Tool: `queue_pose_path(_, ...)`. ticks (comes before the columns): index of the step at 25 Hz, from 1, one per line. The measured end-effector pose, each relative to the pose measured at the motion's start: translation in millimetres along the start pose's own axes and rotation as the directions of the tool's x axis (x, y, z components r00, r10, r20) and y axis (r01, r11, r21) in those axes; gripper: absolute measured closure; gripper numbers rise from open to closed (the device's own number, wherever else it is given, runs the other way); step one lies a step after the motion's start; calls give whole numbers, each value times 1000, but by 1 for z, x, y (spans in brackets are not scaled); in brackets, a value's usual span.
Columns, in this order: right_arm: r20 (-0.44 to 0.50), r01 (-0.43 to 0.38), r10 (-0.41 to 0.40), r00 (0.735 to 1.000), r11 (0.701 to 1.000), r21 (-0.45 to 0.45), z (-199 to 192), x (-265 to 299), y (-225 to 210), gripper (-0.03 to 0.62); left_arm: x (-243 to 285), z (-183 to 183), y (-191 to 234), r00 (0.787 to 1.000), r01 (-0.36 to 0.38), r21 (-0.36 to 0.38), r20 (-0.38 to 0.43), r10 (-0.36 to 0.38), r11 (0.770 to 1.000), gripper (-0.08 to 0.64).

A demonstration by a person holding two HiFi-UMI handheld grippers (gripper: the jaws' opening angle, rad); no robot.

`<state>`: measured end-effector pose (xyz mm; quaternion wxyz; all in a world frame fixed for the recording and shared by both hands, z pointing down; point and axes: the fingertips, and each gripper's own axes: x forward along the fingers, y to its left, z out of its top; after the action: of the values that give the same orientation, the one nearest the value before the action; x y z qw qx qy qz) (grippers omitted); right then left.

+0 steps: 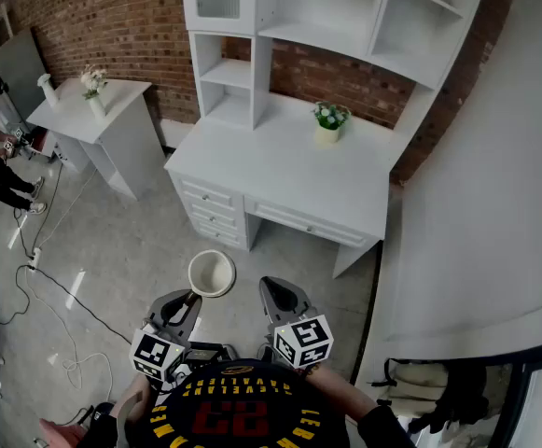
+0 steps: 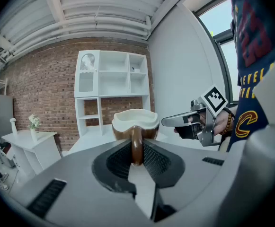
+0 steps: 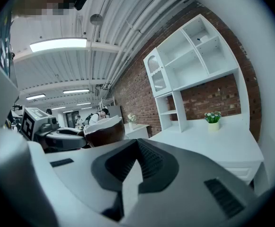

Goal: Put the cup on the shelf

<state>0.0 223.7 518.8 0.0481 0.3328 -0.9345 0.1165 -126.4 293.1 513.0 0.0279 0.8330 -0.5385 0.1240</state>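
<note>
Round glossy brown cup (image 2: 134, 121), cream inside, before a smooth white worktop (image 1: 280, 171).
Your left gripper's (image 1: 187, 300) jaws pinch its looped handle (image 2: 136, 148); your right gripper's (image 3: 136, 160) jaws are pressed together.

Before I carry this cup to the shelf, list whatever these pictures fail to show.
Cup underside: left gripper view, covered by the left gripper clamped on its handle.
Shelf unit top: head view, cut off by the upper edge.
Dark item in an upper compartment: left gripper view, too small to identify.
</note>
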Motion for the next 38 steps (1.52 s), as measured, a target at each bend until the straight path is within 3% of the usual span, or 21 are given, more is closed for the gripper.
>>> queue_pose_path(10,3,-12,12,1000,1000,0,3,-21,-16,586,11,13,-18,1000,-11,15,1,11,1000,512)
queue_pose_path(18,73,-2,-2,997,998,59,21,-34,-45,586,28,28,-18,1000,1,-14,0,-1,1000,512)
queue_pose_path(29,105,72,-76,992,997,42,49,-33,-97,586,79,67,10,998,50,36,39,-52,998,512)
queue_pose_path(38,103,164,-169,980,985,52,65,19,-135,586,138,81,64,988,142,50,58,-145,989,512)
